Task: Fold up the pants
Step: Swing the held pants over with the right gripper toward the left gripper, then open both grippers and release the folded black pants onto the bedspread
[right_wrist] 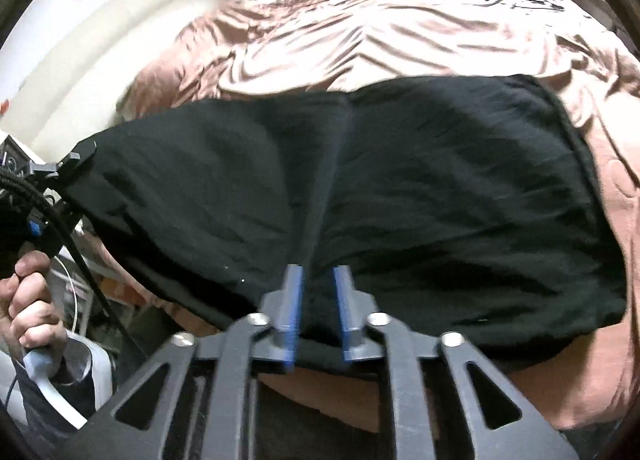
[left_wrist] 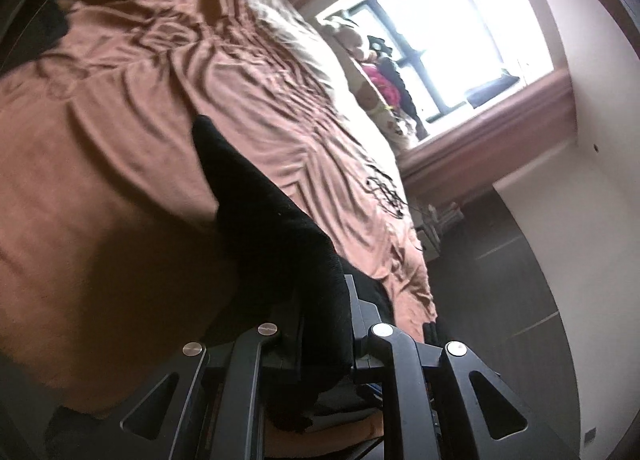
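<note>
The black pants (right_wrist: 400, 188) lie spread across the bed (right_wrist: 380, 28), on its wrinkled brown cover, with one end lifted. The left claw (left_wrist: 320, 320) is clamped on that raised cloth. The right claw (right_wrist: 314, 300) stands partly open over the near edge of the pants, its blue pads (right_wrist: 294, 300) off the cloth. A hand (right_wrist: 32, 300) grips the left handle.

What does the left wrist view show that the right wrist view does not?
Left wrist only: a bright window, stuffed toys beside it, dark floor, and the left claw clamped on black cloth. Right wrist only: the right claw with blue pads apart over the cloth edge, a hand gripping a handle, and the whole spread of the pants. Both: the black pants and the brown bedspread.
</note>
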Demonstrator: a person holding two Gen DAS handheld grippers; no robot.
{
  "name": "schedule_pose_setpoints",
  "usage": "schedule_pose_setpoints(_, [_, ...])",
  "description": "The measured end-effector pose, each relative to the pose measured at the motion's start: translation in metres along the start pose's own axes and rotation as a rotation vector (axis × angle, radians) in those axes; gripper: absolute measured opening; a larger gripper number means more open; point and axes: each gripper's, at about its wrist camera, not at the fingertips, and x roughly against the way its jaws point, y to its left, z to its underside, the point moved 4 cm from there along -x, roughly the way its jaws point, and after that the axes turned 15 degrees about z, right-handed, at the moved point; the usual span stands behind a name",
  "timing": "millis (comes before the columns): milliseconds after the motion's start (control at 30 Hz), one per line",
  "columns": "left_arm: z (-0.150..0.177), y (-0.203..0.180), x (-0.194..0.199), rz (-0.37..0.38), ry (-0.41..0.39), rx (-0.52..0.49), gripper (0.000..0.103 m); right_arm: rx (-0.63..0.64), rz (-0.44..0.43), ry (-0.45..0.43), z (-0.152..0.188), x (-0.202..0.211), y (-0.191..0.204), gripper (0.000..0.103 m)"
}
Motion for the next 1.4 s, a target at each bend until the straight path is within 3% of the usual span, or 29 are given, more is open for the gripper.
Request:
schedule_pose_setpoints(33, [-0.001,-0.005,-0.004,0.006,0.006,-0.009,0.015,-0.014,-0.002,-0.015,0.001,0.003,-0.006,0.049])
schedule_pose_setpoints(100, [-0.003,-0.020,-0.017,0.025,0.027,-0.033,0.015,-0.045,0.005,-0.049,0.002,0.013,-0.019,0.056])
schedule_pose_setpoints(400, [0.006,-0.078,-0.075,0.093,0.138,-0.145,0.015,-0.160,-0.013,-0.107,0.019,0.051,-0.073,0.056])
schedule_pose_setpoints(767, [0.038,-0.125,-0.148,0.138,0.268,-0.214,0.015,-0.279,-0.005,-0.154,0.038,0.087,-0.140,0.056])
schedule_pose_setpoints(1167, [0.095,-0.137,-0.244,0.160,0.445,-0.222,0.015,-0.389,0.014,-0.153,0.064,0.102,-0.205,0.056])
schedule_pose_setpoints(1400, [0.147,-0.116,-0.297,0.088,0.588,-0.182,0.016,-0.455,0.020,-0.130,0.079,0.100,-0.238,0.056])
